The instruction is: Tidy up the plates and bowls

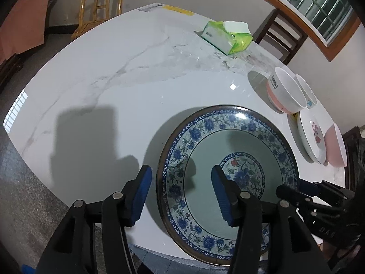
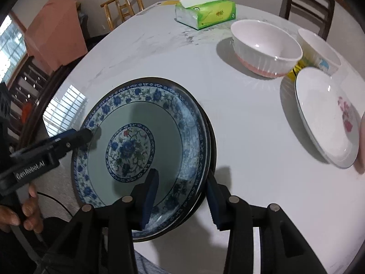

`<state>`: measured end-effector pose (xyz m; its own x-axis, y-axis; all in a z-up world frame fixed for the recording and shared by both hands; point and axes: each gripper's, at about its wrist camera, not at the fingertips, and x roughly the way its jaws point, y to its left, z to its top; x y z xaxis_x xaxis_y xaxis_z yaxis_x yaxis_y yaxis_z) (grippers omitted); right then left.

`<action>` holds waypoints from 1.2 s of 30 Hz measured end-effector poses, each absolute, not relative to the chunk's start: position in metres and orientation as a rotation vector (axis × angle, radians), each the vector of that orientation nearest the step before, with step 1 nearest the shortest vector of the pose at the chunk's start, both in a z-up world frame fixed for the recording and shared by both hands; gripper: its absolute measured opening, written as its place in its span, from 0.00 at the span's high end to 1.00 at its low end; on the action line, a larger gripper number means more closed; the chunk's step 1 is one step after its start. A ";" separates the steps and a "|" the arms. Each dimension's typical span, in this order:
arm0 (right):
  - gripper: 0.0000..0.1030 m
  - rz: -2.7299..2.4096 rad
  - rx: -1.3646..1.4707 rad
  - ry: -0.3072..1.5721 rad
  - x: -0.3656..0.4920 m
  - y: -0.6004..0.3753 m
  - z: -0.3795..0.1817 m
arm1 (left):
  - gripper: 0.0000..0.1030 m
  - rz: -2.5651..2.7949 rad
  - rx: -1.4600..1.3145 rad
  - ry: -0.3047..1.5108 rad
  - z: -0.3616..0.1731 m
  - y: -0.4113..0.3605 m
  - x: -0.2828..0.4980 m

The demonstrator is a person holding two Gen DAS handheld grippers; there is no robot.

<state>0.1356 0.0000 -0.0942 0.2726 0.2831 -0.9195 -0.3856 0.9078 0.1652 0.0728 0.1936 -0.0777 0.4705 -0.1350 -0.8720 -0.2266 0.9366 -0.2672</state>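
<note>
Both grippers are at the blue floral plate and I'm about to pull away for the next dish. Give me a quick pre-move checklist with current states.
1. Left gripper released: ok, jaws apart, straddling the rim of the blue floral plate, pads not pressing it.
2. Right gripper released: ok, jaws apart astride the near rim.
3. Plate settled: ok, it sits on a second dark rim beneath, on the table.
4. Stack clear of the table edge: not ok, the near rim overhangs it.
5. Next dishes free: ok, pink-based bowl and white flower plate stand unobstructed.
6. Tissue pack out of the way: ok.
</note>
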 end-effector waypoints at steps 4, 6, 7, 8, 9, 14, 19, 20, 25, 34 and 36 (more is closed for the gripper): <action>0.60 0.442 -0.131 1.207 0.135 0.003 -0.093 | 0.48 0.089 -0.375 1.061 -0.073 0.195 0.069; 0.60 0.428 -0.158 1.192 0.134 0.005 -0.093 | 0.45 0.109 -0.345 1.042 -0.069 0.192 0.068; 0.60 0.418 -0.176 1.186 0.131 0.008 -0.092 | 0.43 0.117 -0.336 1.035 -0.068 0.191 0.068; 0.60 0.415 -0.190 1.176 0.131 0.009 -0.091 | 0.42 0.120 -0.335 1.027 -0.066 0.190 0.068; 0.60 0.420 -0.207 1.157 0.130 0.011 -0.089 | 0.41 0.118 -0.337 1.021 -0.065 0.189 0.068; 0.60 0.441 -0.201 1.056 0.123 0.013 -0.069 | 0.41 0.100 -0.351 0.981 -0.058 0.184 0.067; 0.60 0.387 -0.082 0.919 0.123 -0.033 -0.060 | 0.41 0.077 -0.307 0.862 -0.042 0.164 0.064; 0.60 0.370 -0.056 0.896 0.122 -0.046 -0.060 | 0.40 0.055 -0.300 0.831 -0.040 0.157 0.064; 0.60 0.231 0.045 0.802 0.117 -0.118 -0.063 | 0.29 -0.033 -0.268 0.743 -0.032 0.116 0.072; 0.60 0.043 0.147 0.744 0.134 -0.223 -0.075 | 0.28 -0.220 -0.216 0.723 -0.034 0.033 0.112; 0.60 0.020 0.156 0.746 0.142 -0.236 -0.079 | 0.27 -0.239 -0.208 0.741 -0.039 0.019 0.123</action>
<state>0.1421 -0.2359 -0.0789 0.7351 0.0730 -0.6740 0.0376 0.9883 0.1480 0.1231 0.0188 -0.0389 0.7132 -0.2871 -0.6394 0.1411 0.9524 -0.2701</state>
